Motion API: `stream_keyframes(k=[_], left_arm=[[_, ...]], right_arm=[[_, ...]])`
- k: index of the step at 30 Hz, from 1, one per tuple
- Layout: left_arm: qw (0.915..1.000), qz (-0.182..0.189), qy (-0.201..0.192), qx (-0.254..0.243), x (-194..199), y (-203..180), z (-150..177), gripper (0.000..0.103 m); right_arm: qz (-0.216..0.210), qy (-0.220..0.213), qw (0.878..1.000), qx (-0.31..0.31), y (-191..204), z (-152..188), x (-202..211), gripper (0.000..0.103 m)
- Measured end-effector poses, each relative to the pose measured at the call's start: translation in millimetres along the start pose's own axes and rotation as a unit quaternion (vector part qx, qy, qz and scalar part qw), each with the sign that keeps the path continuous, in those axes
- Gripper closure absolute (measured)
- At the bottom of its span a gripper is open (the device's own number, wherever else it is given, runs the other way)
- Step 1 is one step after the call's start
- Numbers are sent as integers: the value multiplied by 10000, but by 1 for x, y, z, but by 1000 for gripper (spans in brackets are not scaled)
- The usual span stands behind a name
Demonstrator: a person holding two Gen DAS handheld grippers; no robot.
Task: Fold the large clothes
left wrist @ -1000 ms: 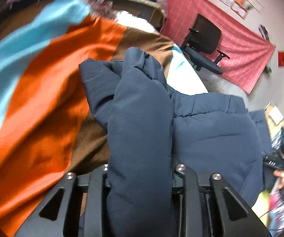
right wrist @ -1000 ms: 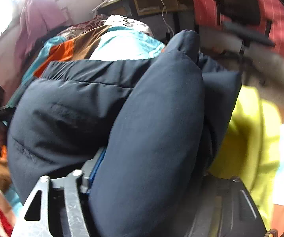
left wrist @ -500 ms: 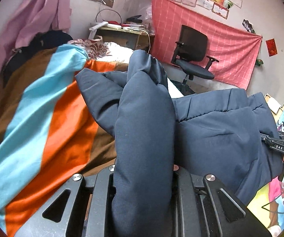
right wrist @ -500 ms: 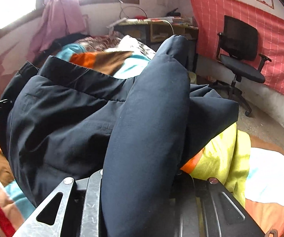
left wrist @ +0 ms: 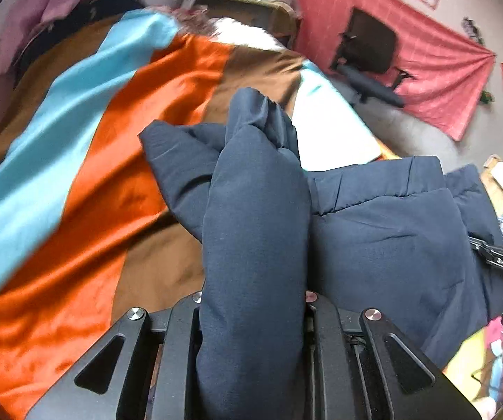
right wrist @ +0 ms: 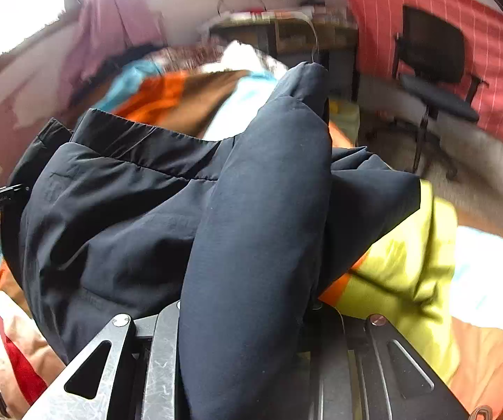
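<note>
The left hand-held gripper [left wrist: 253,301] is clamped on a thick fold of navy jacket [left wrist: 384,231], its jaws pressed against the padding on both sides. The right hand-held gripper [right wrist: 248,309] grips a second fold the same way. Each shows at the edge of the other's view, held in a hand.

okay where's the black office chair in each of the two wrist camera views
Left wrist: the black swivel office chair sits upper right, against the pink cloth wall hanging.
Right wrist: the same chair sits upper right, again before that hanging.
Shared landmark: the puffy navy padded jacket filling both centres.
</note>
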State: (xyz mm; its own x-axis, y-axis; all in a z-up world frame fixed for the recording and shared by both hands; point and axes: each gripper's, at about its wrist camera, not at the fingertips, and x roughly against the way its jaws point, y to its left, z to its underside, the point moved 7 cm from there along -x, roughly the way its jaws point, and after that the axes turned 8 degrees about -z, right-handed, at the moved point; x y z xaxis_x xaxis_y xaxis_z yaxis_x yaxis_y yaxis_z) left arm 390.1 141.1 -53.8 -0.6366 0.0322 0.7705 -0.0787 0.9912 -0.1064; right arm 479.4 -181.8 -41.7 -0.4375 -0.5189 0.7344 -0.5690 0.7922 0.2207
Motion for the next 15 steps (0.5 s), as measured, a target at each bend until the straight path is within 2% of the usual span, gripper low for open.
stream_keyframes(k=[2, 4, 7, 10, 12, 15], left_arm=[[9997, 76, 33, 236, -7, 7, -2, 86], [9986, 193, 142, 465, -9, 13, -4, 84], [9986, 141, 223, 467, -8, 13, -7, 78], [9981, 9, 272, 545, -7, 19, -10, 71], [9973, -93, 328, 652, -3, 25, -9, 66], [9965, -175, 354, 735, 7, 27, -5, 61]], right_arm=[[87, 251, 9995, -159, -13, 15, -23, 77], [153, 207, 9992, -300, -24, 21, -33, 72], [67, 82, 9985, -542, -36, 22, -33, 63], [128, 139, 9984, -532, -39, 24, -30, 51], [433, 125, 9981, -425, -41, 26, -25, 32], [654, 31, 9973, -331, -42, 29, -20, 21]])
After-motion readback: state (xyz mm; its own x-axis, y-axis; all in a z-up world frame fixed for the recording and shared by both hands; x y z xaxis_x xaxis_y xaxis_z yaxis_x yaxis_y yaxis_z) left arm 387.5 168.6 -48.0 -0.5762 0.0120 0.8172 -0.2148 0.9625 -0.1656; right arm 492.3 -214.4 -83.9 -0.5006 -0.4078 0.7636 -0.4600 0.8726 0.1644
